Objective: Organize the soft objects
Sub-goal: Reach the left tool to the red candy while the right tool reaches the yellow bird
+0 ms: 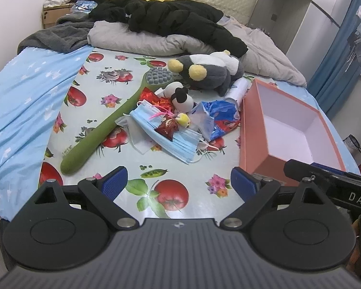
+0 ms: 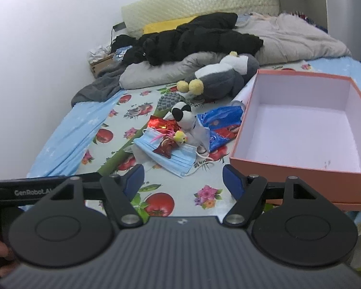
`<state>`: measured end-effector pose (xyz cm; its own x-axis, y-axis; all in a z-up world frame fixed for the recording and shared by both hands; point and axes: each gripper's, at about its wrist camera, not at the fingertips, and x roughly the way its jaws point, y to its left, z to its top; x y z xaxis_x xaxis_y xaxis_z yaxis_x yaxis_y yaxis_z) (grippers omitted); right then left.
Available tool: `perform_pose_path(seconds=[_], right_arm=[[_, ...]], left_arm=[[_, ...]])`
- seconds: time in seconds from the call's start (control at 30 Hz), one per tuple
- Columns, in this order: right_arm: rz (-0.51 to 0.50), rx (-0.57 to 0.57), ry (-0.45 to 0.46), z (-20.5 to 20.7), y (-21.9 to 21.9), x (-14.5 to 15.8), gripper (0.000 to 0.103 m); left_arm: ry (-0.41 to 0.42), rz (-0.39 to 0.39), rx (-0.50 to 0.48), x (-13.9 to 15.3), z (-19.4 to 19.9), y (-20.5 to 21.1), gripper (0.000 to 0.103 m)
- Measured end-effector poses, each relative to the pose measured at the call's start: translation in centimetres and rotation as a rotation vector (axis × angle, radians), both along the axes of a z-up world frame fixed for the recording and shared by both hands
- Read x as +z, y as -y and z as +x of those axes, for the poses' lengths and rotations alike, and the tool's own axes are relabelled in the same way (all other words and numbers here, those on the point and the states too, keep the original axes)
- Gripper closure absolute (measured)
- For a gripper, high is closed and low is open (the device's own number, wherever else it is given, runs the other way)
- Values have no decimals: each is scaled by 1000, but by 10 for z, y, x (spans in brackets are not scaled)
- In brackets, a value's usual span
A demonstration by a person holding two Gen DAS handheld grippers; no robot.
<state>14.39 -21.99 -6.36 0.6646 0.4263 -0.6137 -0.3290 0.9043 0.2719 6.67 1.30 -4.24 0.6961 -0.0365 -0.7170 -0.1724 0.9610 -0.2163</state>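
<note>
Two plush toys (image 1: pixel 204 69) (image 1: pixel 181 96) lie amid crumpled clutter.

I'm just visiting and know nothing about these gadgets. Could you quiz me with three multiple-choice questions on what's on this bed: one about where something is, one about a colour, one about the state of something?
1. Where does the small red pouch lie?
A. on the blue face masks
B. inside the box
C. on the black jacket

2. What colour is the outside of the open box?
A. green
B. salmon pink
C. black

3. In what state is the box?
A. shut with a lid
B. full of toys
C. open with nothing in it

Answers:
1. A, the pouch rests on top of the mask stack, beside a tiny yellow toy.
2. B, its outer walls are salmon pink and its lining white.
3. C, the right view shows only its bare white floor; the left hand-held gripper and right hand-held gripper are both open and hold nothing.
</note>
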Motion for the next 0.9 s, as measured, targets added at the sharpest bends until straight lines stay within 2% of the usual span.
perform_pose_path(seconds=[0.17, 0.27, 0.6, 0.73, 0.9], right_arm=[[-5, -2, -22, 12, -6, -7, 29], [27, 2, -37, 22, -9, -10, 29], [51, 52, -4, 70, -42, -7, 29], [64, 61, -34, 99, -56, -15, 35], [75, 71, -102, 138, -75, -36, 45]], left_arm=[[-10, -1, -3, -6, 14, -7, 9], [-9, 10, -7, -11, 23, -10, 10], [-10, 42, -64, -35, 67, -21, 24], [-10, 84, -84, -44, 90, -24, 32], [-31, 71, -95, -64, 124, -37, 43]])
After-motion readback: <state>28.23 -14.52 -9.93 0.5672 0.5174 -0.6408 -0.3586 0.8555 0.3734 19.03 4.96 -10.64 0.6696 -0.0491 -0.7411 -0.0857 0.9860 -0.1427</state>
